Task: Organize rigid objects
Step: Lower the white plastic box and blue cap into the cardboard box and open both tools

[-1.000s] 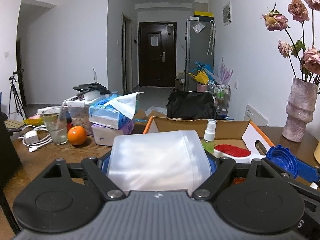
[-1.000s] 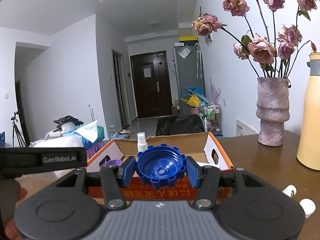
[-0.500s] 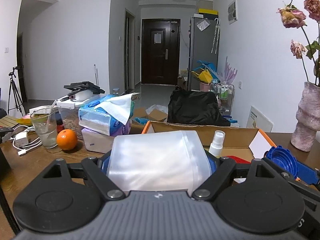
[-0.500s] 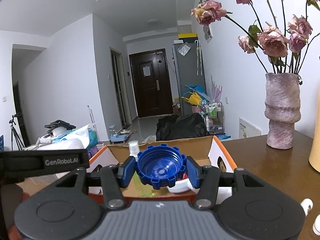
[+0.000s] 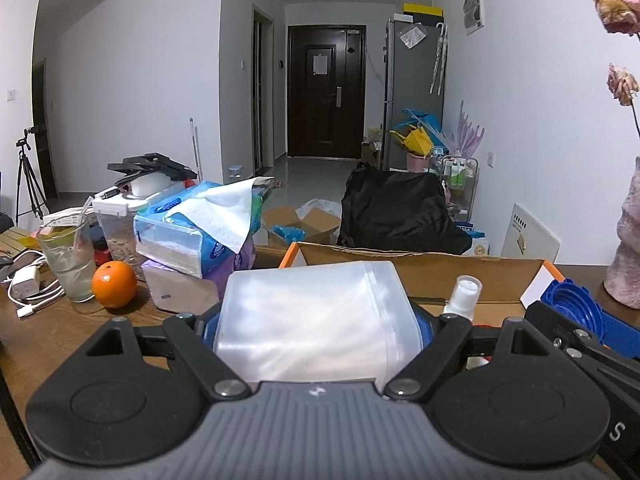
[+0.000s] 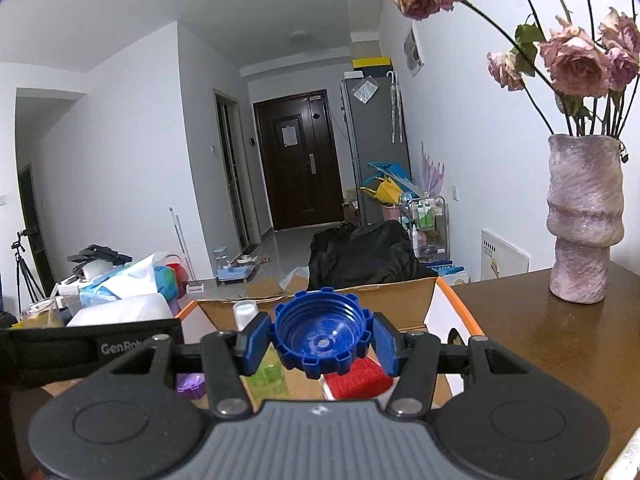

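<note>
The left claw [image 5: 316, 320] is clenched on a translucent, frosted plastic container [image 5: 316, 320] with rounded corners, its blue pads pressed against both side walls, and the container fills the span between them just short of the near rim of an open brown cardboard box with orange edging [image 5: 420, 276]. The right claw [image 6: 320, 340] is clamped on a blue ridged plastic screw cap [image 6: 320, 338], hollow side facing the camera, held above the same box [image 6: 408, 300]. From the left wrist view the cap [image 5: 576, 308] and right claw sit just beside the left one, on its right. Inside the box stand a small spray bottle with a white nozzle and green liquid [image 6: 264, 364], a red-bristled brush on a white base [image 6: 358, 378] and a purple ridged item [image 6: 191, 384]. The box rests on a dark brown wooden bench [image 6: 540, 340]; to the right of the box the bench is bare up to a mottled pink ceramic vase [image 6: 584, 220] of dried roses near its far edge. Left of the box the bench is crowded: a blue tissue pack [image 5: 192, 232] stacked on a pale box, an orange [image 5: 114, 284], a drinking glass [image 5: 68, 260] and white charger cables [image 5: 28, 292], all close together. Beyond the bench's far edge a black bag [image 5: 400, 212] sits, with a tiled hallway running to a dark door [image 5: 326, 92] between white walls.
</note>
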A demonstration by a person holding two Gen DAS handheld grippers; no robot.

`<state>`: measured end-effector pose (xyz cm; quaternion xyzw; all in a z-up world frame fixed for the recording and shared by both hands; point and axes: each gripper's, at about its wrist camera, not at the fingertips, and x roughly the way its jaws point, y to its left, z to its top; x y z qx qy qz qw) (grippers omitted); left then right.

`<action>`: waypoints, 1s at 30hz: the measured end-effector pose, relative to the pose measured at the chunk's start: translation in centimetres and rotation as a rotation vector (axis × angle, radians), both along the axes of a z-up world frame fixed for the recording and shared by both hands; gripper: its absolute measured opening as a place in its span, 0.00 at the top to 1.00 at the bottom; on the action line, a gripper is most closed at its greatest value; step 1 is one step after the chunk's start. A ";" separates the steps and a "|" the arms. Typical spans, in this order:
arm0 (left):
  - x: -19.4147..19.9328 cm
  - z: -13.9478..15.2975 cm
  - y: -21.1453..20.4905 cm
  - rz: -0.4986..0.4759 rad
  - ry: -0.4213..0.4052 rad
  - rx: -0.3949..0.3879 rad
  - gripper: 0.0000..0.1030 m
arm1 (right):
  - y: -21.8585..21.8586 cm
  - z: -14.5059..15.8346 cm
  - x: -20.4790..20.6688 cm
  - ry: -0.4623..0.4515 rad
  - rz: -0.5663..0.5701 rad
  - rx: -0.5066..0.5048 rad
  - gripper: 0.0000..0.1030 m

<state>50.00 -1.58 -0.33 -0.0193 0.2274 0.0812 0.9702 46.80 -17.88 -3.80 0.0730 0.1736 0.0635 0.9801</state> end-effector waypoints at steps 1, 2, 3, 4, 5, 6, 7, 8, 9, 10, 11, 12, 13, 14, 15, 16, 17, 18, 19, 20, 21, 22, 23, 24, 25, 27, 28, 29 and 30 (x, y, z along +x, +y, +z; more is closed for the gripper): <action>0.3 -0.1 0.0 0.001 0.002 -0.002 0.18 | 0.0 -0.1 0.3 0.002 -0.001 0.000 0.48; 0.5 -0.1 0.0 0.002 0.004 -0.002 0.18 | 0.0 -0.1 0.6 0.005 -0.002 -0.001 0.48; 0.9 -0.2 0.0 0.003 0.006 -0.002 0.18 | 0.1 -0.2 0.9 0.008 -0.005 -0.002 0.48; 1.2 -0.3 0.1 0.003 0.009 -0.001 0.18 | 0.1 -0.2 1.2 0.011 -0.008 -0.004 0.48; 1.5 -0.3 0.1 0.004 0.011 0.000 0.18 | 0.2 -0.3 1.5 0.015 -0.012 -0.006 0.48; 1.8 -0.4 0.1 0.004 0.013 0.000 0.18 | 0.2 -0.4 1.8 0.017 -0.015 -0.006 0.48; 2.1 -0.5 0.2 0.004 0.014 0.000 0.18 | 0.2 -0.4 2.0 0.020 -0.017 -0.005 0.48; 2.4 -0.5 0.2 0.005 0.016 0.002 0.18 | 0.2 -0.4 2.3 0.023 -0.019 -0.005 0.48; 2.6 -0.6 0.3 0.005 0.016 0.003 0.18 | 0.3 -0.5 2.5 0.024 -0.021 -0.008 0.48; 2.9 -0.7 0.3 0.005 0.017 0.005 0.18 | 0.3 -0.5 2.8 0.026 -0.024 -0.010 0.48; 3.1 -0.8 0.3 0.006 0.018 0.006 0.18 | 0.3 -0.6 3.0 0.029 -0.027 -0.012 0.48; 3.4 -0.8 0.3 0.005 0.019 0.007 0.18 | 0.3 -0.6 3.3 0.033 -0.028 -0.013 0.48; 3.5 -0.9 0.3 0.005 0.020 0.007 0.18 | 0.3 -0.7 3.6 0.036 -0.030 -0.014 0.48; 3.8 -0.9 0.3 0.005 0.022 0.007 0.18 | 0.3 -0.7 3.9 0.039 -0.032 -0.015 0.48; 4.0 -1.0 0.3 0.005 0.025 0.008 0.18 | 0.2 -0.8 4.2 0.043 -0.033 -0.016 0.48; 4.2 -1.1 0.4 0.003 0.027 0.009 0.18 | 0.2 -0.9 4.4 0.045 -0.034 -0.017 0.48; 4.5 -1.2 0.4 0.002 0.030 0.011 0.18 | 0.2 -0.9 4.6 0.048 -0.034 -0.018 0.48; 4.7 -1.3 0.4 0.000 0.032 0.013 0.18 | 0.2 -0.9 4.8 0.052 -0.036 -0.019 0.48; 4.9 -1.4 0.4 -0.004 0.035 0.015 0.18 | 0.1 -1.0 5.0 0.055 -0.038 -0.020 0.48; 5.1 -1.5 0.4 -0.010 0.038 0.017 0.18 | 0.2 -1.1 5.1 0.059 -0.039 -0.021 0.48; 5.3 -1.6 0.4 -0.012 0.042 0.016 0.18 | 0.1 -1.1 5.3 0.063 -0.039 -0.021 0.48; 5.4 -1.6 0.5 -0.015 0.045 0.014 0.18 | 0.1 -1.1 5.4 0.065 -0.040 -0.021 0.48; 5.5 -1.7 0.6 -0.018 0.048 0.014 0.18 | 0.1 -1.2 5.5 0.068 -0.039 -0.019 0.48; 5.6 -1.7 0.6 -0.019 0.050 0.014 0.17 | 0.1 -1.2 5.6 0.072 -0.039 -0.019 0.48; 5.7 -1.8 0.7 -0.021 0.053 0.014 0.17 | 0.0 -1.3 5.7 0.076 -0.040 -0.020 0.48; 5.7 -1.8 0.9 -0.028 0.060 0.002 0.18 | -0.1 -1.3 5.9 0.089 -0.043 -0.018 0.48; 5.6 -1.7 0.9 -0.036 0.060 -0.004 0.18 | -0.2 -1.3 5.9 0.097 -0.044 -0.014 0.48; 5.5 -1.7 0.9 -0.042 0.057 -0.005 0.16 | -0.3 -1.2 5.9 0.106 -0.046 -0.008 0.47; 5.4 -1.6 0.8 -0.040 0.052 0.000 0.14 | -0.4 -1.2 5.9 0.110 -0.054 -0.003 0.47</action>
